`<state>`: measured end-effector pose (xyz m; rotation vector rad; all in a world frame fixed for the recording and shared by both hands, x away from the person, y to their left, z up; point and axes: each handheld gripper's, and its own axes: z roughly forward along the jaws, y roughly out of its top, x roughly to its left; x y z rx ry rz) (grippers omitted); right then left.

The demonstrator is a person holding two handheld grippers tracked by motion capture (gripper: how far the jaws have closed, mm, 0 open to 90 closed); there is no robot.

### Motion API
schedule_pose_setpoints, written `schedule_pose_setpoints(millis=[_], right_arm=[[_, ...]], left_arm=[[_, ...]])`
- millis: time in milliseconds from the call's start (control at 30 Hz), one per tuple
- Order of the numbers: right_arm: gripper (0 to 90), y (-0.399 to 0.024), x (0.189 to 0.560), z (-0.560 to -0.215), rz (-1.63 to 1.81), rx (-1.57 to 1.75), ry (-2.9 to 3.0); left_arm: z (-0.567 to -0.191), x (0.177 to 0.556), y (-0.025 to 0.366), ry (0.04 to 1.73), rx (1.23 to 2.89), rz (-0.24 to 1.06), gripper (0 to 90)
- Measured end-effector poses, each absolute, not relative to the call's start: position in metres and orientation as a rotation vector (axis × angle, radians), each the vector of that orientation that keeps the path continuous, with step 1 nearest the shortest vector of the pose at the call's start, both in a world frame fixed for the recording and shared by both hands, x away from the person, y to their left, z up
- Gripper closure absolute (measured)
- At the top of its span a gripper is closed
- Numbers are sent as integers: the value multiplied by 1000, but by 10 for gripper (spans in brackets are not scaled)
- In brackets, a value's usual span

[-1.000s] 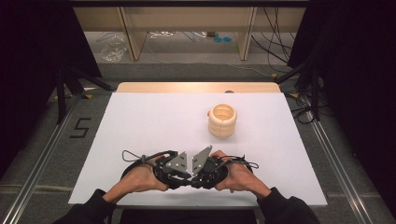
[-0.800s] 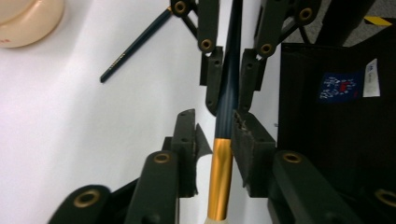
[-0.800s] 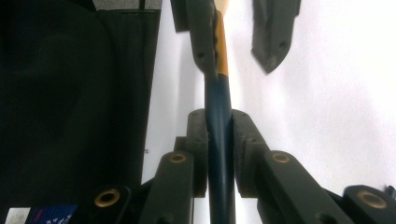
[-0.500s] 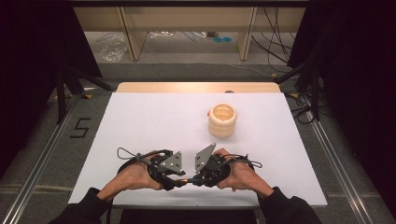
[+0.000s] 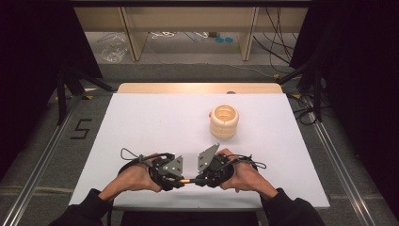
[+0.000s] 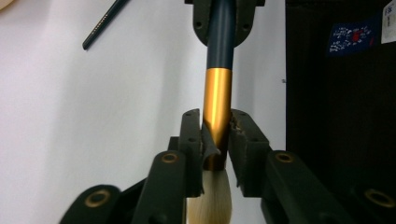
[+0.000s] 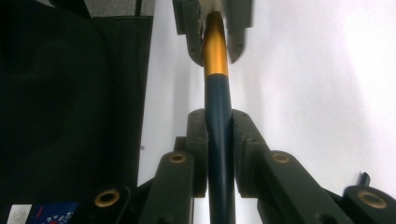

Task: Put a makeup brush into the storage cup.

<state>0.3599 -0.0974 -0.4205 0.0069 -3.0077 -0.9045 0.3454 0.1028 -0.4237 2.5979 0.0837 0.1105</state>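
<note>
Two tongs grip one brush (image 5: pixel 187 180) between them, low over the white tabletop's (image 5: pixel 141 122) near edge. Left tongs (image 6: pixel 215 135), whose jaws have just been closing, clamp its gold ferrule (image 6: pixel 217 100) just above the pale bristles; right tongs (image 7: pixel 219 140) pinch the dark blue handle (image 7: pixel 218 116). Farther back stands a stack of wooden rings (image 5: pixel 224 121).

The brush's (image 6: pixel 217 88) pale bristles run off the left gripper view's bottom edge, its handle end is hidden between the right gripper's (image 7: pixel 219 123) jaws, and a thin dark stick (image 6: pixel 104 22) is cut off above.
</note>
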Motion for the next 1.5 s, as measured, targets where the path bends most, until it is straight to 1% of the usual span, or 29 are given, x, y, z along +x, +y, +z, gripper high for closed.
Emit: schedule_pose_setpoints(millis=[267,533,733,1500], right_arm=[[791,-96,360,-422,-906,36,-3050],[772,-94,360,-423,-910,11,-3049],[778,-90,356,-424,-885,49,-3058],[782,-87,353,-426,-814,60,-3120]], left_arm=[[-421,344,101,67,2617,124,783],[-420,344,98,91,2619,106,784],[-420,342,93,95,2626,97,783],[-416,345,92,203,2567,53,770]])
